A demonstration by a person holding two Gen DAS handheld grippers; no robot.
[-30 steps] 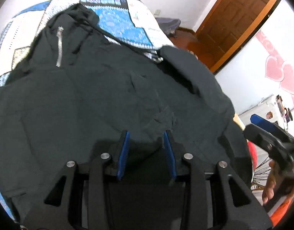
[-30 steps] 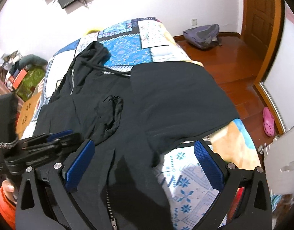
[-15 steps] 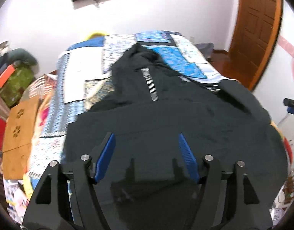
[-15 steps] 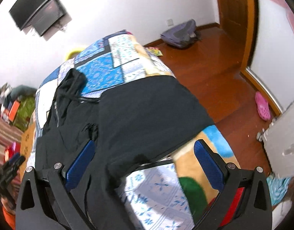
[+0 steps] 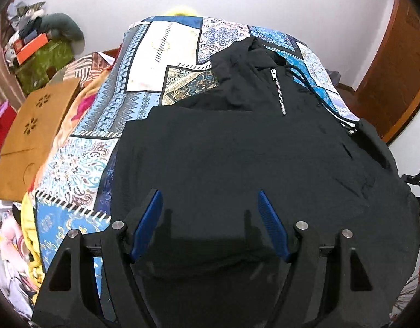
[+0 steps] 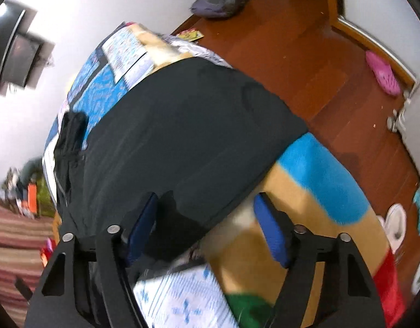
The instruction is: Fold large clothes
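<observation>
- Since a second ago the left gripper (image 5: 210, 218) has let go of the pinch of cloth it was clenched on and has swung to face the jacket's upper half; its blue fingers (image 5: 145, 227) are now spread wide with nothing between them.
- Over the same second the right gripper (image 6: 207, 227) has turned away from the jacket body toward the bed's side edge, its jaws parted and empty.
- Directly ahead of the left gripper lies the black zip jacket (image 5: 251, 150), flat on the patchwork quilt (image 5: 160, 54), with the zipper (image 5: 278, 90) and the bunched hood at its far end.
- Ahead of the right gripper a broad black panel (image 6: 182, 136) of the same jacket drapes toward the bed's edge, its near hem just beyond the fingertips; the view is blurred, so I cannot tell whether a finger touches cloth.
- Judging by this, both tools hang released because one fold is laid and the next grip, likely on that hanging hem, is not yet taken.
- Far left of the left gripper an open box (image 5: 32, 46) holds a heap of cloth-like clutter, too small to identify.
</observation>
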